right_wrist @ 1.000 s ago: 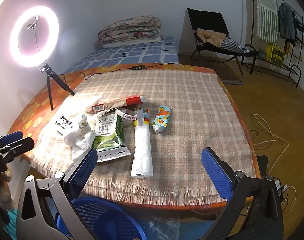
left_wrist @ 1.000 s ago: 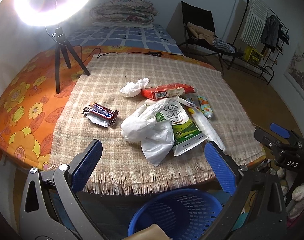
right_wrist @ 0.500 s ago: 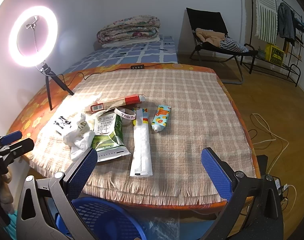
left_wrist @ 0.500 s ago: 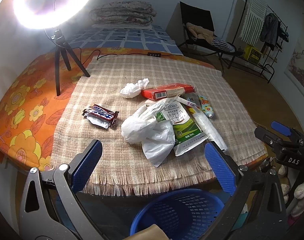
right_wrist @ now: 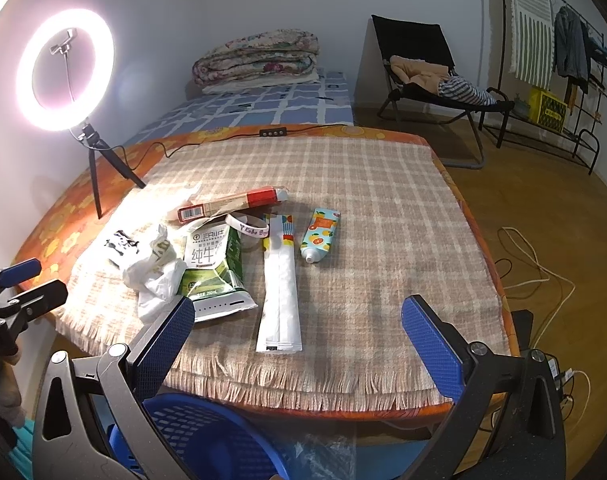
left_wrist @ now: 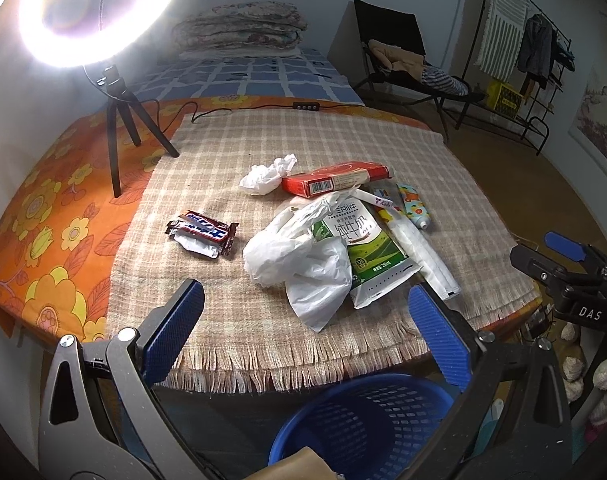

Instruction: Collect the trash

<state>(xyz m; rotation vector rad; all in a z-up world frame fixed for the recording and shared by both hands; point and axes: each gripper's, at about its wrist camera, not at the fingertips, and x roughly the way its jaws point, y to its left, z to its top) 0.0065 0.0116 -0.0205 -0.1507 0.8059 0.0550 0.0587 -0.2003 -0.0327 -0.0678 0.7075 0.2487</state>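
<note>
Table: big, with a checked cloth on it. All the trash lies on the near half.
Basket: blue, on the floor just under the near edge – trash goes in here. Something tan already sits in it.
Plastic bag: white and crumpled, lying partly on the milk pack. It looks soft, so pinch a thick fold, not a thin corner.
Milk pack: green and white, flat, touching the bag.
Long white packet: flat, just beside the milk pack. Grab it by an end.
Red box: behind the pile, with a tissue ball beside it.
Candy wrapper: alone, apart from the pile, on the left.
Small tube: orange picture, on the right.
Left gripper: jaws wide apart, holding nothing, back over the near edge – facing the bag.
Right gripper: jaws wide apart too, holding nothing, nearest the long packet.
Best way: take one thing at a time, squeeze firmly, lift straight up, then let go right over the basket.
</note>
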